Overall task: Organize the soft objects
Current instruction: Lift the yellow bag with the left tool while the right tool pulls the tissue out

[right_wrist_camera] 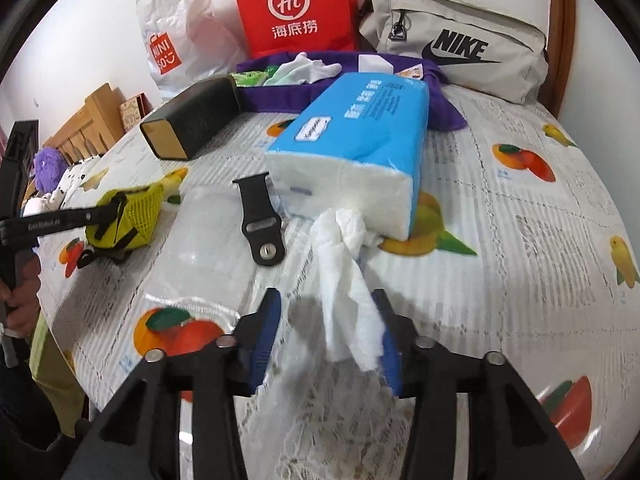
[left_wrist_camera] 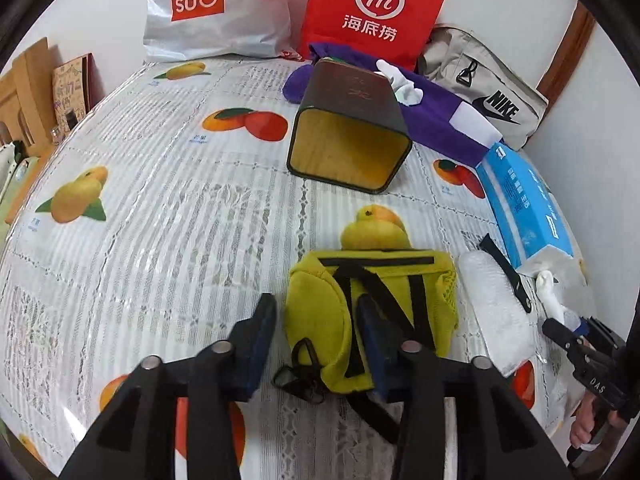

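Observation:
A yellow-green pouch (left_wrist_camera: 384,272) with black straps lies on the fruit-print tablecloth. My left gripper (left_wrist_camera: 314,320) hangs open over it: the left finger stands clear of the pouch's left side, and the right finger is over its middle. The same pouch (right_wrist_camera: 124,220) shows at the left of the right wrist view. A blue tissue pack (right_wrist_camera: 360,132) lies on its side, and a white tissue (right_wrist_camera: 348,280) trails out of its end. The tissue's loose end hangs between the jaws of my open right gripper (right_wrist_camera: 326,300) and leans on the right pad.
A dark square box (left_wrist_camera: 352,128) lies tipped over mid-table, with a purple cloth bag (left_wrist_camera: 432,120) behind it. A red bag (left_wrist_camera: 376,8), a Miniso bag (left_wrist_camera: 208,8) and a Nike pouch (left_wrist_camera: 492,92) line the wall. A black strap (right_wrist_camera: 260,220) and clear wrap (right_wrist_camera: 208,240) lie between pouch and pack.

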`<state>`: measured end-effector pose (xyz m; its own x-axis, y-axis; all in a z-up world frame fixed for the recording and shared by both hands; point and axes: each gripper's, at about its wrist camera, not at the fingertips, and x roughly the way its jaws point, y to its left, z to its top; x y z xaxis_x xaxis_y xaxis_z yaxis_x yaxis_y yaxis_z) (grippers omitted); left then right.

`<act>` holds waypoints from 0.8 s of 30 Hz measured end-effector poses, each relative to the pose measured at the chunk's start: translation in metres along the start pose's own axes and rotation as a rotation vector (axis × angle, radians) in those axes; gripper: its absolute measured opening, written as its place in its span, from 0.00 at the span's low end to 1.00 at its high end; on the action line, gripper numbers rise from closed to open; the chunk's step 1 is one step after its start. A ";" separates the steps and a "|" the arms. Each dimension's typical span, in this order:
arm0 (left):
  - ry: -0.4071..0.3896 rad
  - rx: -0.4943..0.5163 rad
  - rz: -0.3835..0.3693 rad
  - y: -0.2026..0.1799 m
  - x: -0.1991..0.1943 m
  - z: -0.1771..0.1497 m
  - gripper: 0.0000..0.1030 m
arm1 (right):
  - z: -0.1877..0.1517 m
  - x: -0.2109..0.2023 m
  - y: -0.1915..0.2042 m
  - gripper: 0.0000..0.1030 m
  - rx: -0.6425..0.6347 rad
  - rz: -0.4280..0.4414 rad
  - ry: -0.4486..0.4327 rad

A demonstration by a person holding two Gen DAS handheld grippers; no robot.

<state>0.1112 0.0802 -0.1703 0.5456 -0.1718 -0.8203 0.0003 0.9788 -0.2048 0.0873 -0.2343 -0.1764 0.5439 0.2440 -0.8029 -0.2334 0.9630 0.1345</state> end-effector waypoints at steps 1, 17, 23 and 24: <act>-0.004 0.007 0.003 -0.002 0.001 0.001 0.41 | 0.003 0.004 0.001 0.45 -0.001 -0.007 -0.003; -0.062 -0.003 -0.041 0.004 -0.003 0.002 0.28 | 0.001 0.003 0.010 0.17 -0.037 -0.026 -0.026; -0.081 -0.025 -0.064 0.004 -0.014 0.004 0.28 | 0.004 -0.012 0.016 0.17 -0.036 0.001 -0.046; -0.083 -0.025 -0.066 0.004 -0.016 0.004 0.27 | 0.005 -0.015 0.018 0.17 -0.036 0.001 -0.050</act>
<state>0.1061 0.0876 -0.1561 0.6129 -0.2254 -0.7574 0.0184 0.9623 -0.2714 0.0795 -0.2203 -0.1591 0.5828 0.2516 -0.7726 -0.2627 0.9581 0.1138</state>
